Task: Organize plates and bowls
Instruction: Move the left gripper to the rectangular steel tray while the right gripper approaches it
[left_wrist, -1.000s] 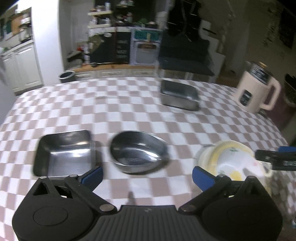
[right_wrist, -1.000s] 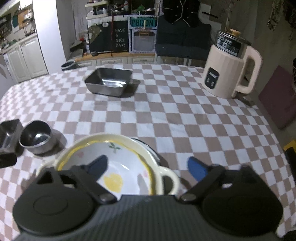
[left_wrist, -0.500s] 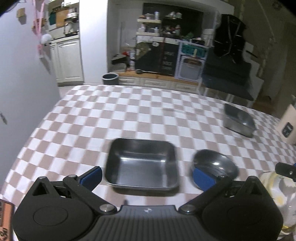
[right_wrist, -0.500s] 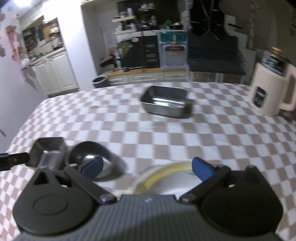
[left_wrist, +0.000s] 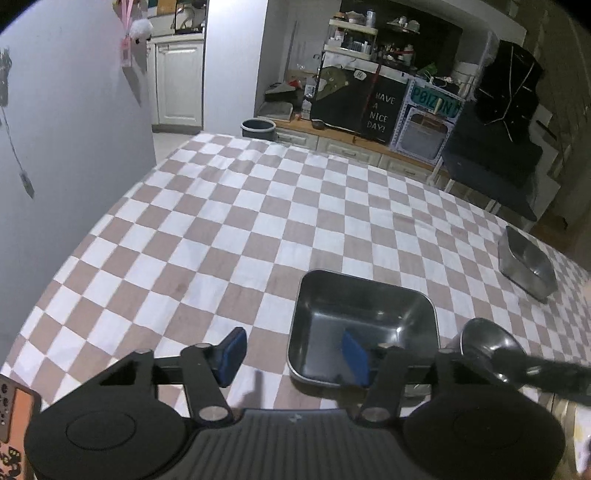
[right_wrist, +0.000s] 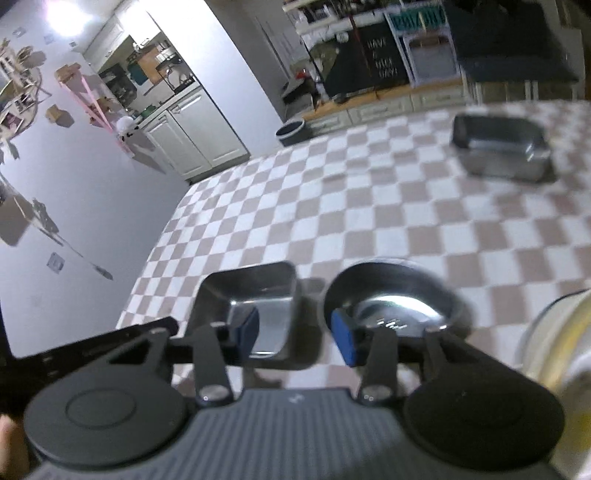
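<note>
Jaws on both grippers have just been closing and now stand about half apart, pads pressing on nothing. Left gripper (left_wrist: 293, 355) straddles the near-left wall of the square steel tray (left_wrist: 364, 306): one blue pad sits inside the tray at about 3 o'clock of the wall, the other outside it over the checkered tablecloth (left_wrist: 236, 236). Right gripper (right_wrist: 295, 336) hovers over the gap between that tray (right_wrist: 245, 291) and the round steel bowl (right_wrist: 391, 295), its right pad at the bowl's 9 o'clock rim; contact unclear, view blurred. Bowl sits just beside the tray at its 3 o'clock. Second steel tray (right_wrist: 500, 147) lies well apart, toward 1 o'clock. Cream bowl with yellow rim (right_wrist: 554, 339) shows at the 4 o'clock edge.
</note>
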